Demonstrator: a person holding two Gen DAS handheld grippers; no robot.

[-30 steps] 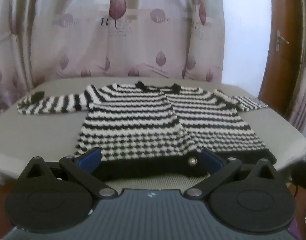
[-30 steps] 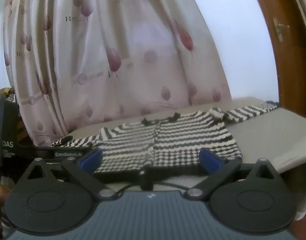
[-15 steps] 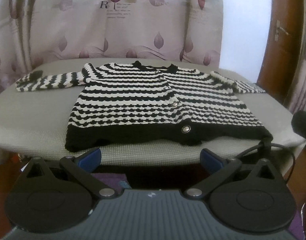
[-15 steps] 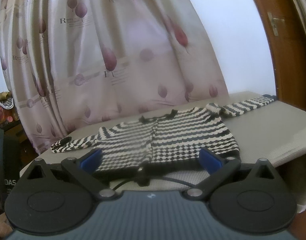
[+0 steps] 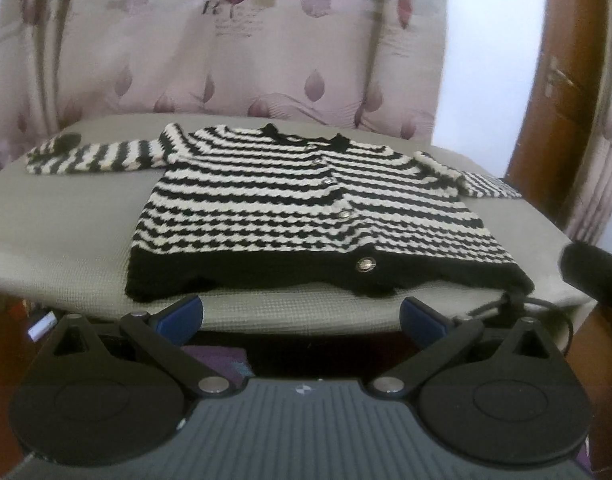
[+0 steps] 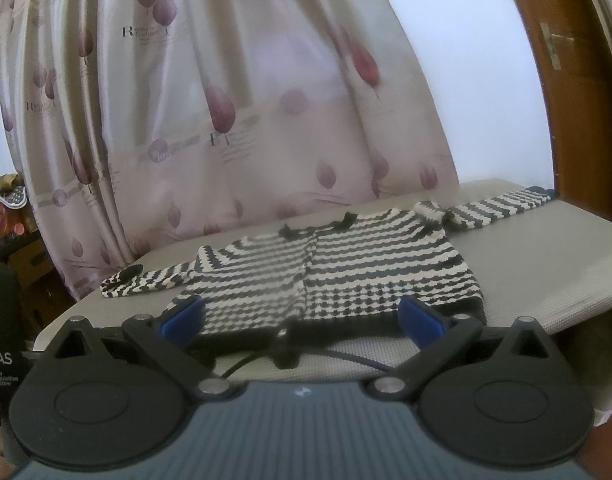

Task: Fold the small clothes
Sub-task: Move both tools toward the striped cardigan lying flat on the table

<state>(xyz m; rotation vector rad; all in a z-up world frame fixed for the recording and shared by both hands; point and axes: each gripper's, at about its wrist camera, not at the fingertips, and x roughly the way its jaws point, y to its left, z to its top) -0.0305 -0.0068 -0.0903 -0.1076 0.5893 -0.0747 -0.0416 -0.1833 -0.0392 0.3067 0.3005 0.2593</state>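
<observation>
Knit: black-and-cream striped cardigan (image 5: 306, 208), chunky yarn, with a solid black hem band and metal buttons down the front.
Position: laid flat, front up and buttoned, on the grey padded table (image 5: 66, 232); hem toward the near edge, collar toward the curtain (image 5: 266, 60).
Sleeves: both spread outward, the left sleeve (image 5: 94, 156) lying straight along the far side, the right sleeve (image 6: 494, 210) reaching toward the table's far corner near the wooden door (image 6: 566, 80).
Fold status: judged not yet begun; no part of the garment is doubled over.
Left gripper (image 5: 302, 316): fingers spread wide, holding nothing, short of the table edge and below the hem.
Right gripper (image 6: 302, 314): fingers likewise apart and empty, level with the hem from a lower angle; a black cable (image 6: 246, 360) crosses just ahead of it.
Handling, as judged: soft and limp, light to moderate in weight, will sag and stretch if lifted by one point. The coarse knit should grip well between the pads and is unlikely to slip.
Hold points, as judged: a sleeve cuff or shoulder seam for the first inward fold; the thick hem band at its two corners for the later lengthwise fold.
Caution: buttons may snag; the pinch should take both layers of the knit.
</observation>
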